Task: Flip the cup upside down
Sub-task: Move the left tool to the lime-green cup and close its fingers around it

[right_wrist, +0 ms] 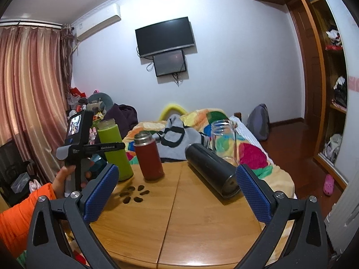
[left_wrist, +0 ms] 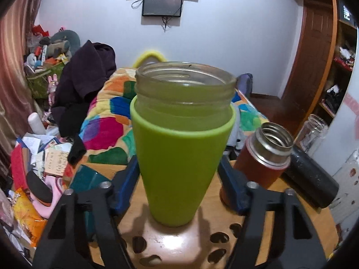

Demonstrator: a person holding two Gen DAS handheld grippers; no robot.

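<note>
A glass cup in a green sleeve (left_wrist: 179, 148) stands upright, mouth up, on the round wooden table (left_wrist: 303, 215). My left gripper (left_wrist: 179, 190) has its blue pads (left_wrist: 125, 188) on both sides of the cup's lower half and is shut on it. The same green cup (right_wrist: 115, 150) shows at the table's left in the right wrist view, with the left gripper (right_wrist: 105, 157) around it. My right gripper (right_wrist: 177, 192) is open and empty above the table's middle.
A red flask (right_wrist: 150, 157) stands upright and open beside the green cup. A black flask (right_wrist: 211, 170) lies on its side at the right. A clear glass bottle (right_wrist: 224, 141) stands behind it. A bed with a colourful blanket (right_wrist: 246, 152) lies beyond the table.
</note>
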